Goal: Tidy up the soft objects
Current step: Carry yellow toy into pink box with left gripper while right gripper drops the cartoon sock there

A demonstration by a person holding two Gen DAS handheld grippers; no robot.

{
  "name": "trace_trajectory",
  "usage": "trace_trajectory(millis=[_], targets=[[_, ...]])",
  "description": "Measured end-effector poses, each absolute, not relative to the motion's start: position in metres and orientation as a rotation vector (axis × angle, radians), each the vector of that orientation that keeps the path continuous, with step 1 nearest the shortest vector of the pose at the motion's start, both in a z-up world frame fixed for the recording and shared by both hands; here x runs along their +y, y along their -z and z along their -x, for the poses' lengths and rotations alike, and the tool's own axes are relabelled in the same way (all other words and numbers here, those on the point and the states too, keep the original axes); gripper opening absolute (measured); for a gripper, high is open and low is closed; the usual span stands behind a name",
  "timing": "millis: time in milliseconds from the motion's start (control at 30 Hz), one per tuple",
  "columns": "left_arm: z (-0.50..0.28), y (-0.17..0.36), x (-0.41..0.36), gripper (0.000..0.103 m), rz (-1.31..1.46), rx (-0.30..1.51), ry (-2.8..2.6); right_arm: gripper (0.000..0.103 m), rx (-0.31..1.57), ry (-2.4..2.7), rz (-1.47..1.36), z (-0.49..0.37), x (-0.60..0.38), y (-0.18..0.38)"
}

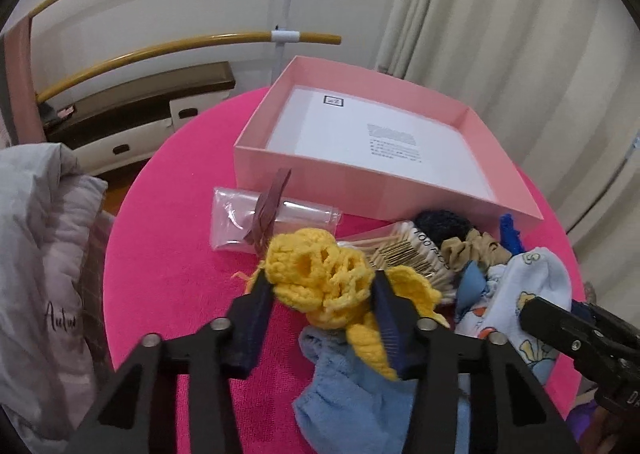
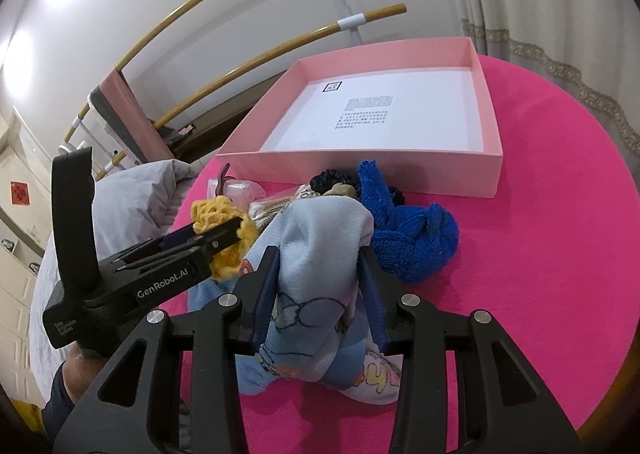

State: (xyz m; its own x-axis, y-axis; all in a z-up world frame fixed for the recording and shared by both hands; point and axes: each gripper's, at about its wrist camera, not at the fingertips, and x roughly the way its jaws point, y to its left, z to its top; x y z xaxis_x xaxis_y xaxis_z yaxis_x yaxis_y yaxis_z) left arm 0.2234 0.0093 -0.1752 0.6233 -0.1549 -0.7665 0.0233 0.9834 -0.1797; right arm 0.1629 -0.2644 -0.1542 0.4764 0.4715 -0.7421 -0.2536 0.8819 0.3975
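L gripper (image 1: 320,286) clamped on yellow crochet piece (image 1: 320,274); R gripper (image 2: 320,278) clamped on cartoon-print cloth (image 2: 320,254). Pink box (image 2: 360,167) sits beyond both fingertips. Lift clear w/o snagging, drop each inside separately.

Yellow crochet piece (image 1: 320,278) – open-holed, bunched, lifted off the pink cloth, over a light blue towel (image 1: 352,394). Pale blue cartoon-print cloth (image 2: 316,274) – gathered into an upright peak. Royal blue knit (image 2: 412,242) lies crumpled just beside it. Pink box (image 2: 360,165) behind, open, white-floored, nothing inside.
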Motion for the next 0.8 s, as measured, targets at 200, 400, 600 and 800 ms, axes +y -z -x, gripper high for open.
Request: trace_trajectory(millis=[200,400,600,800], targets=[[-0.213,0.164,0.013,0.023,0.134,0.865,0.119,0.036,0.966,-0.449,-0.244,-0.159,-0.266,0.151],[-0.191,0.149,0.021,0.022,0.107,0.822,0.111,0.035,0.954,-0.491,-0.313,-0.154,-0.273,0.143],[-0.170,0.120,0.024,0.022,0.091,0.758,0.114,0.035,0.920,-0.536,-0.439,-0.156,-0.290,0.132],[-0.155,0.099,0.024,0.022,0.074,0.725,0.117,0.035,0.870,-0.512,-0.410,-0.156,-0.292,0.120]])
